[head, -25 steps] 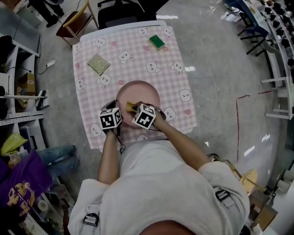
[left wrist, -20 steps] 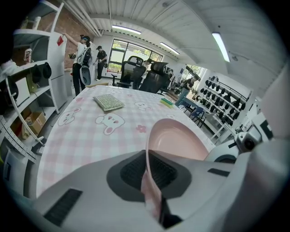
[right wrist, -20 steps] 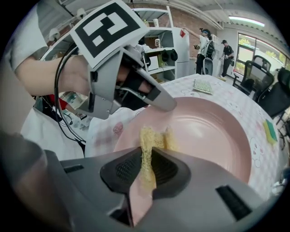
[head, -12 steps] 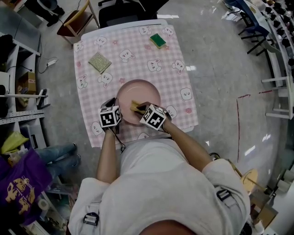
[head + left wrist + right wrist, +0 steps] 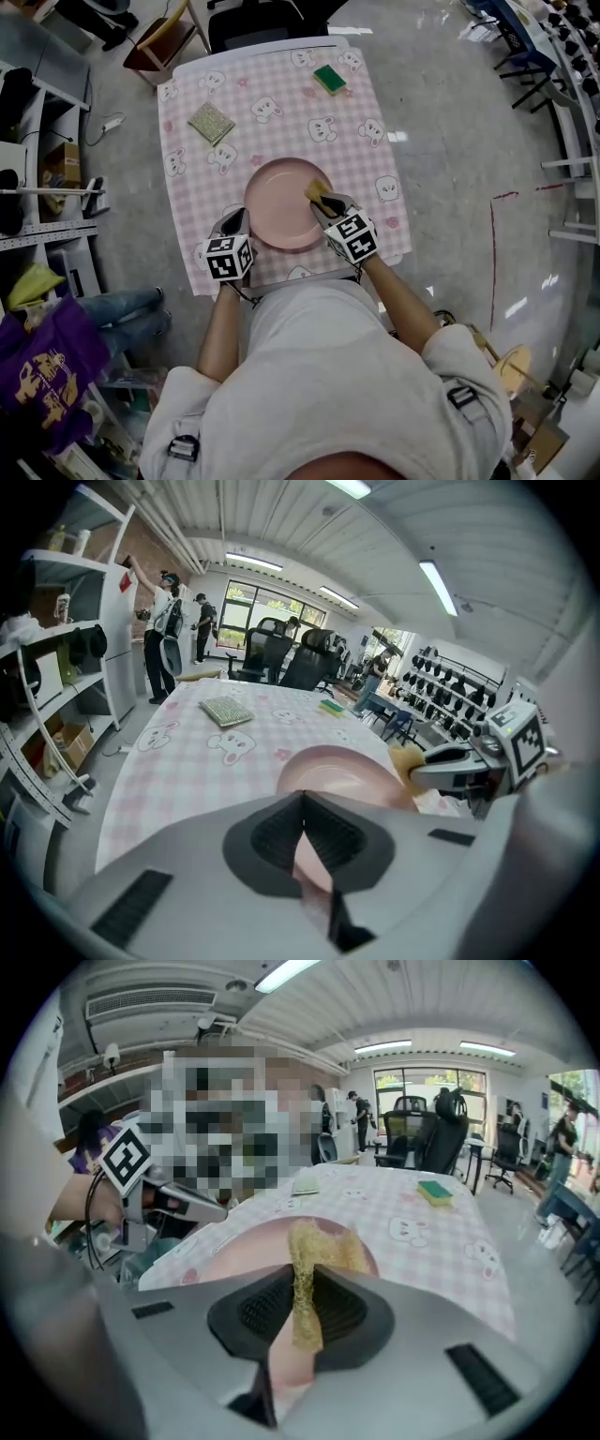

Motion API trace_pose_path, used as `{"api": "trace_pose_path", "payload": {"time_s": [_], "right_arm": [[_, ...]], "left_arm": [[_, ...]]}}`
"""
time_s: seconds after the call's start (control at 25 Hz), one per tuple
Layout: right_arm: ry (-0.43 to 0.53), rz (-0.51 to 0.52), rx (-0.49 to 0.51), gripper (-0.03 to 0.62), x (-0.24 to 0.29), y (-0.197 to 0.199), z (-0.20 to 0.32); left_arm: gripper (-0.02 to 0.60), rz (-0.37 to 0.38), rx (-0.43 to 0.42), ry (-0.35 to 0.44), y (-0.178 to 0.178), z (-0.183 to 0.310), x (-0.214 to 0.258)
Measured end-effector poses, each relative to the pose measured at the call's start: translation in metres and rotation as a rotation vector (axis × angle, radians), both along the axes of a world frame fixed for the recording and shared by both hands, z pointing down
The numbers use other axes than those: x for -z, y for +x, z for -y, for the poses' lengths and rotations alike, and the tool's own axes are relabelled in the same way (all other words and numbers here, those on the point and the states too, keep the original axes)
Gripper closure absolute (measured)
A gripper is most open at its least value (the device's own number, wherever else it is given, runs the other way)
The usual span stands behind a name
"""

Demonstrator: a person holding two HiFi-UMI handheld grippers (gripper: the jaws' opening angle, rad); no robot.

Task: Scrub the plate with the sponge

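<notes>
A pink plate lies on the checked tablecloth near the front edge. My left gripper is shut on its near-left rim, and pink shows between the closed jaws in the left gripper view. My right gripper is shut on a yellow sponge, which rests at the plate's right rim. In the right gripper view the sponge sticks up from the jaws over the plate, and the left gripper shows beyond.
A green-and-yellow sponge lies at the far right of the table and a square scouring pad at the far left. A chair stands behind the table. Shelving lines the left side.
My right gripper has carried the sponge from the plate's near middle across to its right rim. The left gripper has kept its hold on the rim.
</notes>
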State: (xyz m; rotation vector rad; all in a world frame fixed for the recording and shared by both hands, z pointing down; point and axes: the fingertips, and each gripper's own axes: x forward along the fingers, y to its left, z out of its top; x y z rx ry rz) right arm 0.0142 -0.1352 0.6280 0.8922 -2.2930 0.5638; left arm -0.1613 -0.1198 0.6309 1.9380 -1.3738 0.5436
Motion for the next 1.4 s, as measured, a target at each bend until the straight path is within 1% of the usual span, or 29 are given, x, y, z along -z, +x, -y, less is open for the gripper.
{"api": "trace_pose_path", "payload": {"time_s": [0.16, 0.4, 0.8, 0.92, 1.04, 1.24, 1.32, 1.4], "right_arm": [[0.060, 0.029, -0.075, 0.534, 0.018, 0.004, 0.009], [0.152, 0.062, -0.129, 0.534, 0.053, 0.008, 0.020], [0.353, 0.126, -0.154, 0.534, 0.146, -0.002, 0.041], [0.406, 0.150, -0.167, 0.534, 0.178, -0.003, 0.049], [0.471, 0.184, -0.159, 0.534, 0.204, -0.003, 0.055], [0.574, 0.191, -0.162, 0.534, 0.248, -0.003, 0.056], [0.618, 0.225, -0.156, 0.534, 0.269, -0.006, 0.052], [0.643, 0.252, -0.155, 0.534, 0.288, -0.009, 0.051]], "left_arm": [[0.571, -0.033, 0.013, 0.029, 0.006, -0.006, 0.012], [0.571, -0.056, -0.008, 0.146, 0.016, 0.002, 0.062], [0.571, -0.064, -0.005, 0.352, 0.020, 0.021, 0.149], [0.571, -0.048, -0.005, 0.416, 0.019, 0.030, 0.180], [0.571, -0.032, -0.002, 0.490, 0.020, 0.038, 0.209], [0.571, -0.058, 0.007, 0.586, 0.016, 0.042, 0.253], [0.571, -0.041, 0.004, 0.623, 0.014, 0.042, 0.272], [0.571, -0.016, 0.002, 0.657, 0.013, 0.042, 0.286]]}}
